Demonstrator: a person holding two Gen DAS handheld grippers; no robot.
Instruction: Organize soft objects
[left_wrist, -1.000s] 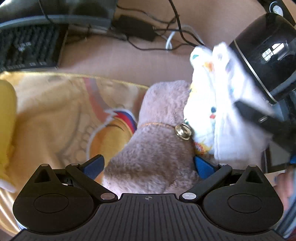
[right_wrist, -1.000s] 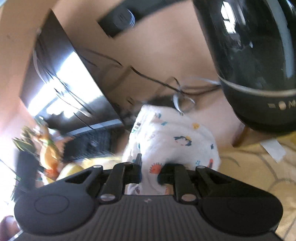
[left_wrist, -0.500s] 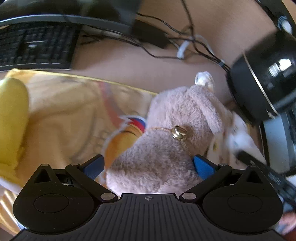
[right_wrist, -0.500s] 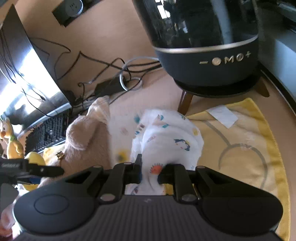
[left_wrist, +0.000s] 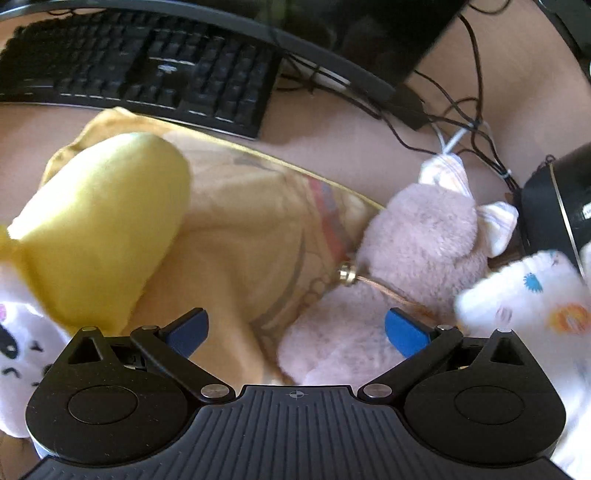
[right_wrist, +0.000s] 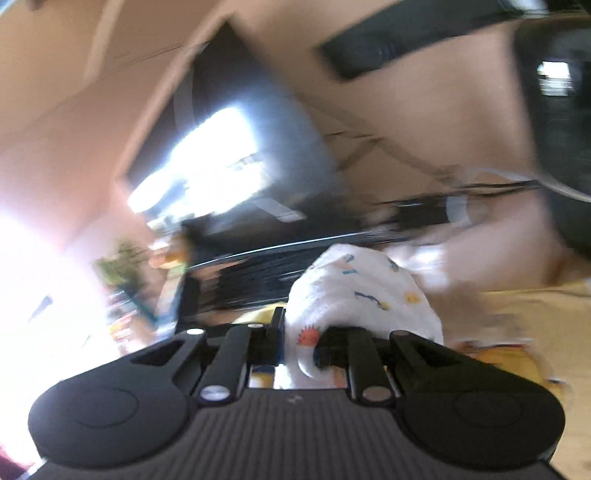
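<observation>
Gripping white printed cloth (right_wrist: 354, 295) w/ right claw (right_wrist: 299, 343), left claw (left_wrist: 295, 332) wide over pink plush (left_wrist: 413, 254)

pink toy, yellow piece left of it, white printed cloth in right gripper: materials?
Pink toy: plush, fuzzy nap, likely synthetic. Yellow piece: smooth, matte stuffed fabric, probably. White printed cloth: soft crinkled weave, maybe cotton, bunched in the right gripper.

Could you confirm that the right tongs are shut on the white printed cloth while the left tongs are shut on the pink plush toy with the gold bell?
Not quite. The left tongs are open: in the left wrist view their blue-tipped fingers stand wide apart, gripping nothing, with the pink plush toy with the gold bell lying near the right-hand finger. The right tongs are indeed shut on the white printed cloth.
</observation>
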